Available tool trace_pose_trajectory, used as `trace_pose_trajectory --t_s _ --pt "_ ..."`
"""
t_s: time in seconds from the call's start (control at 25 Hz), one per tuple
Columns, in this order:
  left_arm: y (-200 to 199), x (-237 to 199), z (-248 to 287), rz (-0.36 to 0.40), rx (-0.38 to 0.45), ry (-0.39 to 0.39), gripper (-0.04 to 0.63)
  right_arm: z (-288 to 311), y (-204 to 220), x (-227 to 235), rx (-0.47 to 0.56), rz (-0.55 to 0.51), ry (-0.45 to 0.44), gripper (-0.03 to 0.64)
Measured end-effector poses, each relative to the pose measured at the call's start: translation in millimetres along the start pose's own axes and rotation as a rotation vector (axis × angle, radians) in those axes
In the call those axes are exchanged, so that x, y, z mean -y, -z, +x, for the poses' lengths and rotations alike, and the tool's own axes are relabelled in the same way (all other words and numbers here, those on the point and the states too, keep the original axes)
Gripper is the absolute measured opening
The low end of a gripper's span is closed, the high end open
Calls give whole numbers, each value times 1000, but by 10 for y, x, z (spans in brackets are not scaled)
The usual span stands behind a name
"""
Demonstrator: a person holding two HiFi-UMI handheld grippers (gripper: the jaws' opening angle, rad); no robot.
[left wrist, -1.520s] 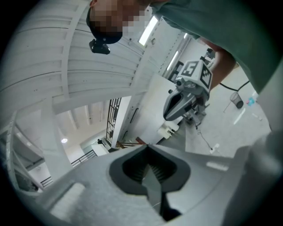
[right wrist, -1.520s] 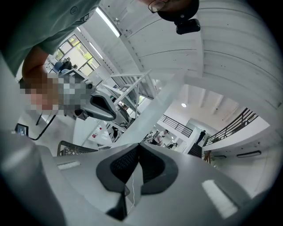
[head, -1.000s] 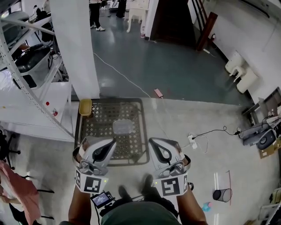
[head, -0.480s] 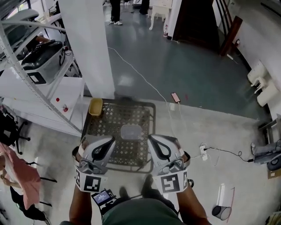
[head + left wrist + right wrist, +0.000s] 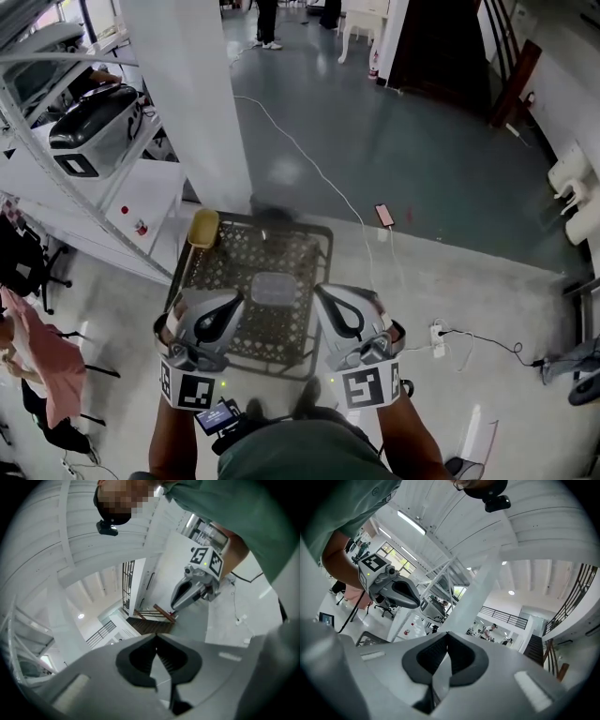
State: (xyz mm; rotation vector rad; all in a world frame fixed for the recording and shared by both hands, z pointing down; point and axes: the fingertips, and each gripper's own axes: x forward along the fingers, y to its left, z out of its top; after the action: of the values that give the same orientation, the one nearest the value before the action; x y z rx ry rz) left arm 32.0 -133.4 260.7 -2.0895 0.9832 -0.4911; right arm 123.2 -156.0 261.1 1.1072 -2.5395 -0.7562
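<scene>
**Both grippers closed and empty above a lattice mat on the floor**

In the head view the person holds the left gripper (image 5: 212, 319) and the right gripper (image 5: 345, 317) side by side at chest height, each with its marker cube nearest the body. The left gripper view shows its fingers (image 5: 140, 662) pressed together at the tips with nothing between them. It looks up toward a white ceiling, with the other gripper off to the right. The right gripper's fingers (image 5: 425, 660) are pressed together in the same way and also grip nothing.

Below them a dark lattice mat (image 5: 225, 272) lies on the pale floor. A clear shallow tub (image 5: 272, 288) rests near the middle of the mat. In the head view it appears between the two grippers and just beyond them, but it lies well below and neither touches it. A yellow container (image 5: 202, 228) sits at the mat's far left corner, close to the foot of a white pillar (image 5: 192, 94).

To the left, a white shelf (image 5: 56, 202) carries a black and grey appliance (image 5: 94, 131). A phone (image 5: 385, 216) lies on the floor past the mat's far right corner with a cable attached. A power strip (image 5: 437, 339) lies to the right of the right gripper.
</scene>
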Motion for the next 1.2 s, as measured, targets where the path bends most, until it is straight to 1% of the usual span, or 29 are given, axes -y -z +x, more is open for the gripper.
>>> trace_pose_trajectory --t_s 0.24,0.56,0.76,1.04,1.2 --pt "-59 6 127 19 -43 -12 3 9 142 157 34 29 -14 8" --pt "116 48 145 4 -72 -4 3 153 333 80 8 71 -40 8" --pt "379 -21 115 -21 -62 -2 3 397 390 -60 -26 80 -58 8" --pt "711 -268 202 -65 3 -1 3 785 458 -113 -95 84 -56 8" --pt "960 -348 243 -86 9 15 3 1043 567 -170 -129 95 -54 8"
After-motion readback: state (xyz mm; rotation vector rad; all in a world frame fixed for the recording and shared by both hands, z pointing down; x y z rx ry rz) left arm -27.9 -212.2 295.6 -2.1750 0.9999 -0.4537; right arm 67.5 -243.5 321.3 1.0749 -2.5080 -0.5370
